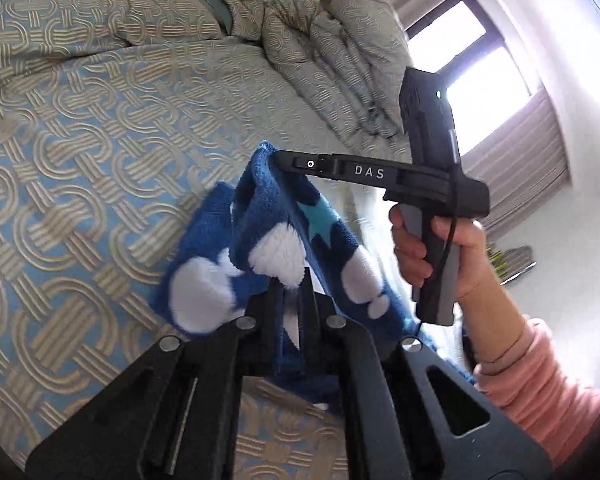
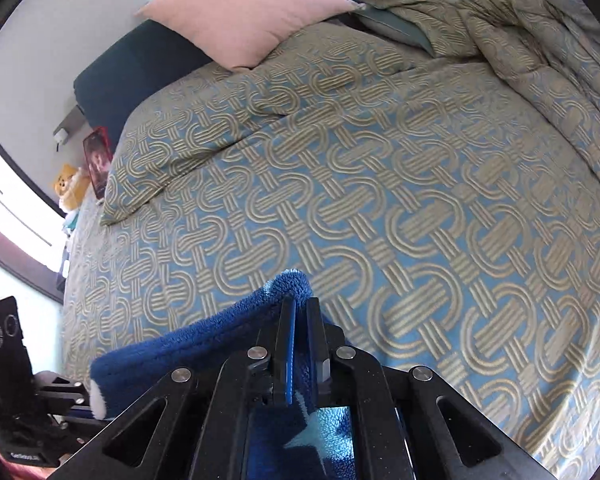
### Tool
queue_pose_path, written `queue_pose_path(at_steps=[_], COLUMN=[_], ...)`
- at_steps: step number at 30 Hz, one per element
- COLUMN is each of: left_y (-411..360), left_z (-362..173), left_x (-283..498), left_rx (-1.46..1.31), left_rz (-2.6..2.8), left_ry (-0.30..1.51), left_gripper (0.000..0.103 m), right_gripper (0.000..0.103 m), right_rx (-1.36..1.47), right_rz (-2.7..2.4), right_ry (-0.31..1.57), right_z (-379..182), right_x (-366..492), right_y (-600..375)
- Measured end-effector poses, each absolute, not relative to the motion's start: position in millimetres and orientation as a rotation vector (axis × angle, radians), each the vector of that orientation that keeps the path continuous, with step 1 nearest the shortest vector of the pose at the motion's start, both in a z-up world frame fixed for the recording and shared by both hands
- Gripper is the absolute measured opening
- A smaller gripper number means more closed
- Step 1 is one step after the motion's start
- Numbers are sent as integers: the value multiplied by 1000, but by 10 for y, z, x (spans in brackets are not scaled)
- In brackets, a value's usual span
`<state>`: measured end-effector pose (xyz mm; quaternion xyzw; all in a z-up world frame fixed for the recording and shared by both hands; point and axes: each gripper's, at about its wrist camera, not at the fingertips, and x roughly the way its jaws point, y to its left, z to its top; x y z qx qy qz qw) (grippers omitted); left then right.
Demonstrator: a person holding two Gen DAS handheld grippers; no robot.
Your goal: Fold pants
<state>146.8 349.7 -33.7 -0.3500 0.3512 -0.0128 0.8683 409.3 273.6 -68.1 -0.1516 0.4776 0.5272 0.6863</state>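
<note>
Both grippers are clamped on the pants (image 1: pixel 268 240), which hang lifted clear of the bed (image 1: pixel 100 160).

The left gripper (image 1: pixel 290 280) has its jaws closed on a fold of the fabric at 12 o'clock from its own camera. The right gripper (image 2: pixel 300 308) is likewise closed on an edge of the cloth; in the left view its fingertips pinch the top corner at about 1 o'clock from the left gripper, just beside it. A hand (image 1: pixel 432 252) in a pink sleeve (image 1: pixel 540 380) holds the right tool.

The cloth spans between the two grips, its long axis hanging downward. Judgement: the bed lies ahead and below both grippers, neither markedly nearer, so laying the garment out calls for both to lower together.

The pants are thick blue fleece, fuzzy, with white patches and a pale blue star. The bed cover is quilted, woven-loop pattern, tan on blue. A pink pillow (image 2: pixel 244 12) sits at the far end.
</note>
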Motion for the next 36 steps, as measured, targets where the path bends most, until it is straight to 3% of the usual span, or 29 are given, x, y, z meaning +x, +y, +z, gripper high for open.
queue_pose_path(at_steps=[4, 6, 8, 11, 15, 19, 29, 36], left_y=[3546, 3542, 3561, 3577, 3529, 3505, 3077, 2682], left_z=[-839, -983, -964, -916, -792, -723, -475, -316], left_x=[1644, 1605, 1534, 1464, 1376, 1352, 1319, 1297], left_rx=[-718, -733, -757, -749, -685, -671, -574, -497], left_rz=[61, 67, 67, 91, 152, 155, 70, 16], left_ry=[936, 963, 935, 933, 908, 899, 921, 941], left_gripper=[8, 13, 14, 22, 42, 46, 48, 49], right_gripper=[7, 18, 35, 51, 57, 67, 68, 68], right_rx=[-464, -535, -480, -400, -332, -206, 147, 225], right_rz=[1103, 1033, 1008, 953, 914, 901, 439, 316], right_ry=[1138, 1170, 1144, 1089, 1034, 1067, 1232, 1298], right_z=[-1064, -1241, -1150, -851, -496, -397, -740, -956], right_x=[4064, 4053, 4066, 4116, 4051, 3715, 2741, 2058], right_y=[3007, 3052, 2943, 2648, 2067, 1289, -932, -1623])
